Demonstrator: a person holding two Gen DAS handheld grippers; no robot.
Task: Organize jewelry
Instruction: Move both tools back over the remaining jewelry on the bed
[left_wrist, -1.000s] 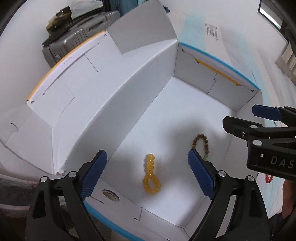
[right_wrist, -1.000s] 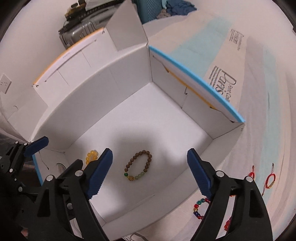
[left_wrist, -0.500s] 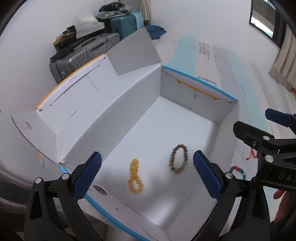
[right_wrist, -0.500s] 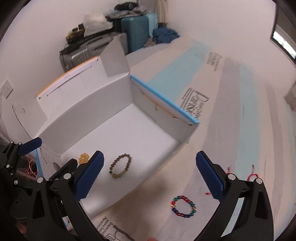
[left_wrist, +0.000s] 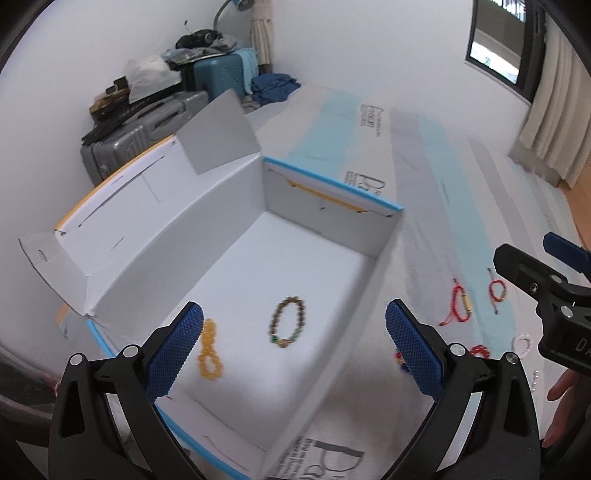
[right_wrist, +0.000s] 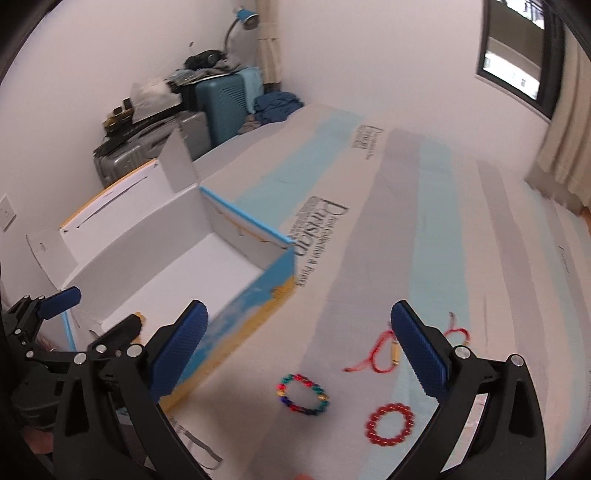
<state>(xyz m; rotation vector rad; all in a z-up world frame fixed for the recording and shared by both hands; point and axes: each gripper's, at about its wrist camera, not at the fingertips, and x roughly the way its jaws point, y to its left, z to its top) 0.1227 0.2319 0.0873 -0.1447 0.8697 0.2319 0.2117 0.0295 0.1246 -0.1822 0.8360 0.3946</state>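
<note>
An open white box (left_wrist: 236, 236) (right_wrist: 177, 225) stands on the striped sheet. Inside lie a yellow bead bracelet (left_wrist: 209, 350) and a brown bead bracelet (left_wrist: 289, 322). My left gripper (left_wrist: 293, 345) is open and empty above the box's near right side. My right gripper (right_wrist: 300, 349) is open and empty above the sheet right of the box. Below it lie a multicolour bead bracelet (right_wrist: 303, 394), a red bead bracelet (right_wrist: 389, 424) and red cord bracelets (right_wrist: 384, 350) (left_wrist: 458, 306). A white bead bracelet (left_wrist: 522, 343) lies further right.
Grey and teal suitcases (left_wrist: 147, 125) (right_wrist: 221, 99) with clutter stand by the far wall. A curtain (left_wrist: 554, 122) and window are at the right. The right gripper shows in the left wrist view (left_wrist: 546, 295).
Both grippers have lifted and pulled back from the box. The right gripper has swung right, from over the box to over the bracelets on the sheet.
</note>
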